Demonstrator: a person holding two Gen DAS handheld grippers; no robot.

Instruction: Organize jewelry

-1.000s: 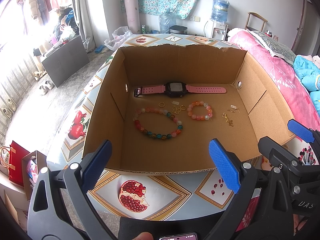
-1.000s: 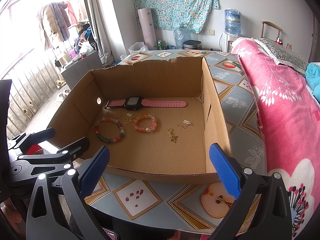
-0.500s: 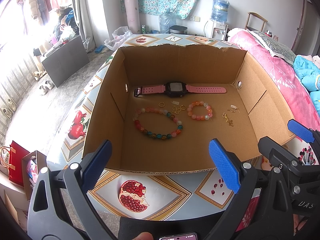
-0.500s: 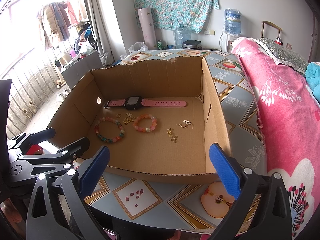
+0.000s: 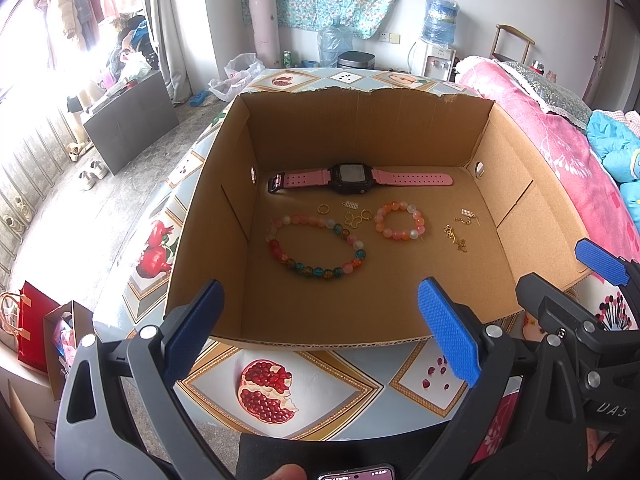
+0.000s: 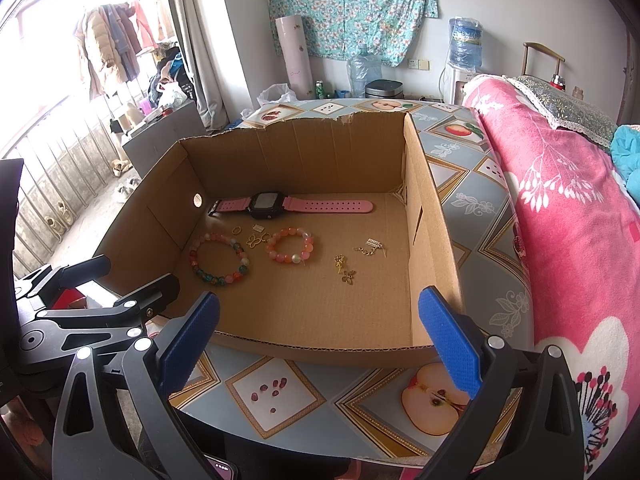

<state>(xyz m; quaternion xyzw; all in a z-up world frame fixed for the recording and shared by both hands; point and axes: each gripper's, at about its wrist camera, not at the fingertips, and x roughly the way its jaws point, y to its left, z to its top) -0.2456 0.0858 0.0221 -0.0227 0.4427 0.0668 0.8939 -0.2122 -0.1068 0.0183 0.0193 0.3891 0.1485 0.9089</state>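
An open cardboard box [image 5: 212, 240] [image 6: 436, 264] sits on a fruit-patterned table. On its floor lie a pink-strapped black watch [image 5: 352, 178] [image 6: 268, 205], a large multicolour bead bracelet [image 5: 316, 248] [image 6: 220, 260], a small orange-pink bead bracelet [image 5: 400, 222] [image 6: 290, 245], and small gold rings and charms [image 5: 354, 216] [image 6: 346, 268]. My left gripper [image 5: 320, 336] is open and empty just before the box's near wall. My right gripper [image 6: 320, 340] is likewise open and empty, at the near wall's right part. Each gripper shows at the edge of the other's view.
A pink floral blanket [image 6: 560, 200] covers a bed right of the table. Left of the table the floor drops away, with a dark cabinet [image 5: 128, 120] and a red bag [image 5: 30, 320]. A water dispenser [image 5: 436, 40] stands at the far wall.
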